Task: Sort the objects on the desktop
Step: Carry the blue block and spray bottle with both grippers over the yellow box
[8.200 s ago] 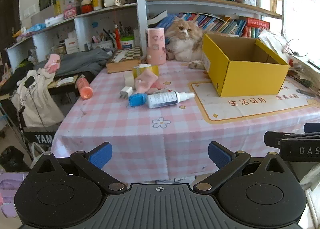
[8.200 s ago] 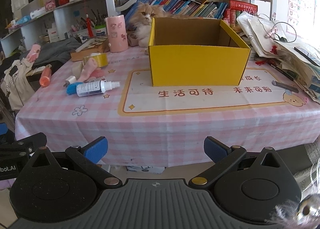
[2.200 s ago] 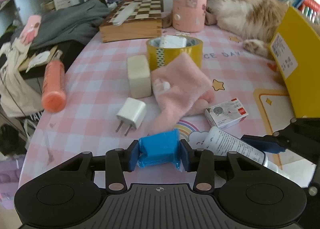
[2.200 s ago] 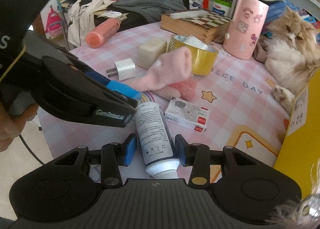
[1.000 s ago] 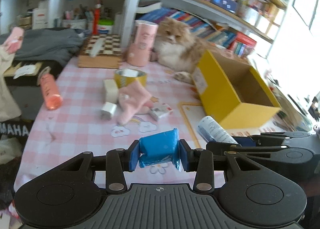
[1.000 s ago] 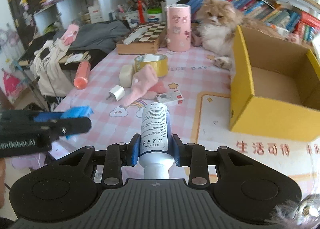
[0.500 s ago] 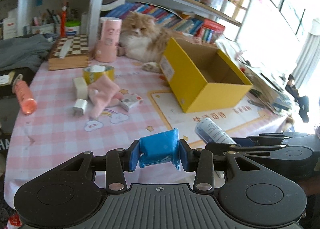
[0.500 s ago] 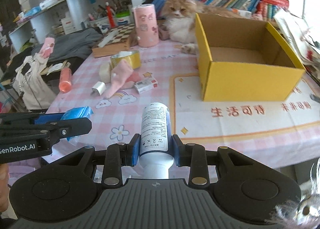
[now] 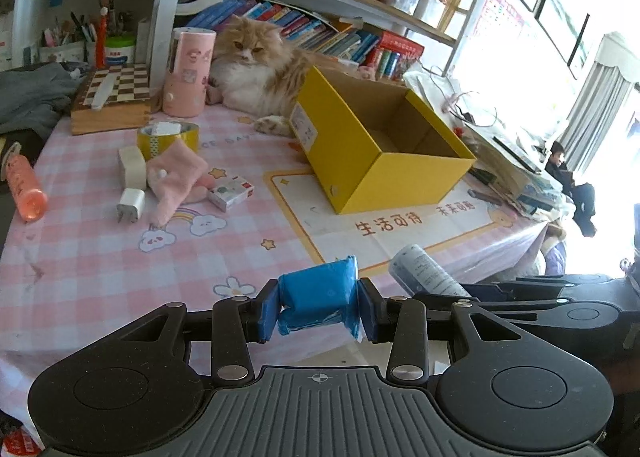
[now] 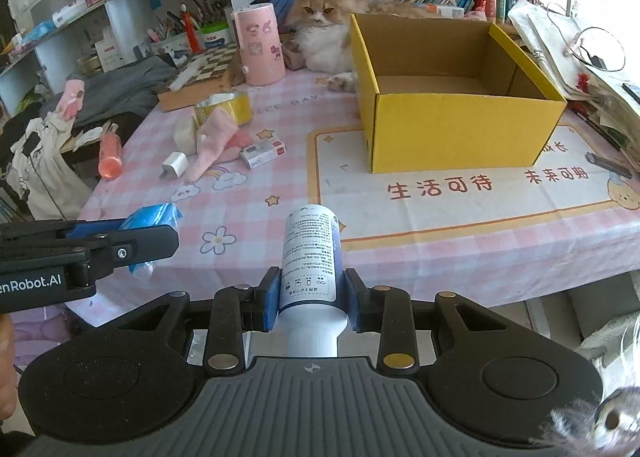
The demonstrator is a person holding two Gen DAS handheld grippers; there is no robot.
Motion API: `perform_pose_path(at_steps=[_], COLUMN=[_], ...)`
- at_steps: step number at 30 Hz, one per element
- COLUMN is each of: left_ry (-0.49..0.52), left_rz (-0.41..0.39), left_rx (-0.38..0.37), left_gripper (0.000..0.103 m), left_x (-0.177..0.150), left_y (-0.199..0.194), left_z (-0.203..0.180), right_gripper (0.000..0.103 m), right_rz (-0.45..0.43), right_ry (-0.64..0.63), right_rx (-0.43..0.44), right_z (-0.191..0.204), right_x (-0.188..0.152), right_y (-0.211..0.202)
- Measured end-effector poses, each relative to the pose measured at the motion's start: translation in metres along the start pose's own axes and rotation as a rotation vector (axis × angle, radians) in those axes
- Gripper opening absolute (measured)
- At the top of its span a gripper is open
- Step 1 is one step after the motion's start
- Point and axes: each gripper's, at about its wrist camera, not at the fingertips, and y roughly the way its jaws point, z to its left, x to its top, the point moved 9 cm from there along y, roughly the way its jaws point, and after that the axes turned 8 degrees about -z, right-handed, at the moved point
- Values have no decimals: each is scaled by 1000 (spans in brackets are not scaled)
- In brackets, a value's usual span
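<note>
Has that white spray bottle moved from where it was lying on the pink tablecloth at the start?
Yes. The spray bottle is off the pink tablecloth, away from the sock, held in the right tongs at the table's near edge.

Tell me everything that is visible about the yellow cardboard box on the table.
The yellow cardboard box is open-topped, yellow outside and plain brown inside; the part of its floor in view is bare. It stands upright on the printed mat over the pink checked tablecloth. A white label sits on one side wall. The cat lies right behind it, a paw by its corner. Neither gripper touches it.
</note>
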Motion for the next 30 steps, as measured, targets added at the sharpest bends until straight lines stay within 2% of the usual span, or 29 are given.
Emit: perform_pose_path(at_steps=[11, 19, 30], left_ry=[20, 107, 186], left_rz=[20, 38, 72], left_rx=[-37, -109, -139], left_gripper=[39, 39, 39], left_x=[-1, 2, 1], left_y=[12, 34, 62], left_z=[-19, -59, -95], right_gripper=[30, 30, 30], right_rz=[11, -15, -12], right_ry=[23, 87, 140], right_rx=[-25, -88, -118], right_z=[-15, -53, -96], right_x=[-8, -9, -6], right_y=[-7, -19, -19])
